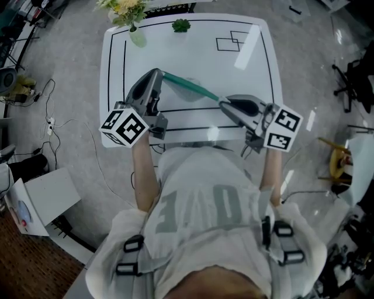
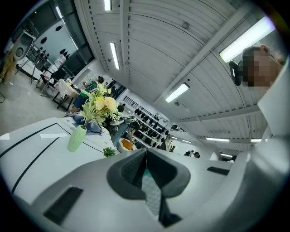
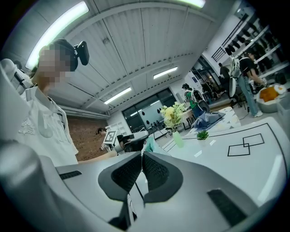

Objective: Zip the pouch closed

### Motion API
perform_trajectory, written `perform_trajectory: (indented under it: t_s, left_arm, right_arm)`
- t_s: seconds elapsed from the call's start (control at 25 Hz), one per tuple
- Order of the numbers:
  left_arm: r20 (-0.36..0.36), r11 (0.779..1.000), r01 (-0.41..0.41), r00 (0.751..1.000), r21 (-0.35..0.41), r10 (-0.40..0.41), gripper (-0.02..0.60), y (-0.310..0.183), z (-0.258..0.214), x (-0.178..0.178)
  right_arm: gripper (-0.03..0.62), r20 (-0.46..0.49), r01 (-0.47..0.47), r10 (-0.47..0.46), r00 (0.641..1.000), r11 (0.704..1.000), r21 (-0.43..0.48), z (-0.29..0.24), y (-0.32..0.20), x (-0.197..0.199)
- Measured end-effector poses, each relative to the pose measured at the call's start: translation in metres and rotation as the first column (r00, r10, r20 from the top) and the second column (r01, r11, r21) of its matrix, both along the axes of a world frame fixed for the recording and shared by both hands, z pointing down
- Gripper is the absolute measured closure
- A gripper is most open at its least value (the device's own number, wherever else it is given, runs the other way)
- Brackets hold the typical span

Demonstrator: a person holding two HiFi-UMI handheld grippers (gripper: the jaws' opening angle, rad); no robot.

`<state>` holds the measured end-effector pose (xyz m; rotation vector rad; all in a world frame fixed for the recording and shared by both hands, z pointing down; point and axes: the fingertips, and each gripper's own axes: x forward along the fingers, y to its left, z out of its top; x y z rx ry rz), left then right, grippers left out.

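**Green pouch, held stretched btwn two grippers**

- Item: pouch [image 1: 190,87], green, long & narrow.
  - Stretched in a slanting line over near half of white bench [image 1: 193,55], running far-left to near-right in head view.
  - Resting on bench or lifted off it: can't tell.
- Left gripper [image 1: 159,72]: jaws together, clamped on pouch's far-left end. Teal mesh-look cloth pinched btwn pads in left gripper view.
- Right gripper [image 1: 222,103]: jaws together, clamped at pouch's near-right end.
  - Thin pale strip btwn pads in right gripper view; cloth or zip pull, not clear.
  - Teal of pouch showing just beyond tips.
- Also on bench:
  - Pale green vase [image 1: 138,38] w/ yellow-white flowers [image 1: 125,9], far-left corner.
  - Small plant [image 1: 181,25], far edge, right of vase. Both well apart from pouch.
  - Two overlapping black rectangles [image 1: 232,42] drawn at far right, plus black border lines round top.
- Person [image 1: 198,204]: light T-shirt, harness straps, at bench's front edge, one gripper in each hand.
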<state>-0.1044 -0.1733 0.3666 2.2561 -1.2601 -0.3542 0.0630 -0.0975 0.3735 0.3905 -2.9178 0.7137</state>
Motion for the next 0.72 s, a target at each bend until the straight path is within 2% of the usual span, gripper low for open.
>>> perform_trajectory:
  t_s: [0.28,0.4,0.48,0.72]
  left_arm:
    - [-0.047,0.999,0.038,0.998,0.030,-0.037,0.571,-0.003,-0.009,-0.005]
    - [-0.017,0.998,0.058,0.998,0.027,-0.057,0.571,-0.004,-0.007,-0.008]
    - [0.004,0.997,0.066,0.998,0.029,-0.066,0.571,-0.004,-0.007,-0.008]
    - [-0.003,0.997,0.064,0.998,0.044,-0.064,0.571,-0.003,-0.014,-0.007]
  right_arm:
    - [0.577,0.023,-0.018,0.017,1.000,1.000,0.021,-0.008,-0.006,-0.002]
    - [0.577,0.014,-0.035,0.034,0.999,0.999,0.036,-0.008,-0.011,-0.001]
    - [0.577,0.008,-0.060,0.060,0.998,0.997,0.045,-0.009,-0.016,0.000]
    - [0.577,-0.006,-0.173,0.174,0.985,0.982,0.069,-0.013,-0.036,0.022]
